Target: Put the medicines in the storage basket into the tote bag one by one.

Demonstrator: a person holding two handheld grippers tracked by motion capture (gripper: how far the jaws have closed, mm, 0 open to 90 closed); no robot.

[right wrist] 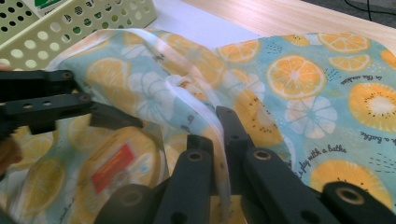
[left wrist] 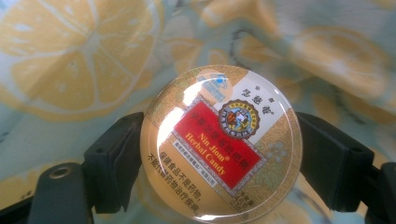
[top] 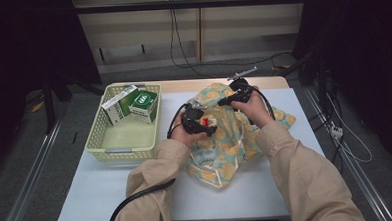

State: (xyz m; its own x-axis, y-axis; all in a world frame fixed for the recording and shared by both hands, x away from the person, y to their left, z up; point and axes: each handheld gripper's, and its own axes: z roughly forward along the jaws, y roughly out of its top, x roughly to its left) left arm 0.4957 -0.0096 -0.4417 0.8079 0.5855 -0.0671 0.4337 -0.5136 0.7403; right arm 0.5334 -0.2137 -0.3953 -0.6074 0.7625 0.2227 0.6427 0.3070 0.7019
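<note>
A round herbal candy tin with a red label sits between the jaws of my left gripper, which is shut on its sides. In the high view the tin shows over a lemon-print drawstring bag in the middle of the table. My right gripper is shut on the bag's white-edged rim, holding it up beside the tin. From above, the right gripper is at the bag's far side and the left gripper just left of it.
A pale yellow perforated basket stands at the table's left with two green-and-white boxes at its far end. The white table top has bare room near the front. Cables trail on the floor to the right.
</note>
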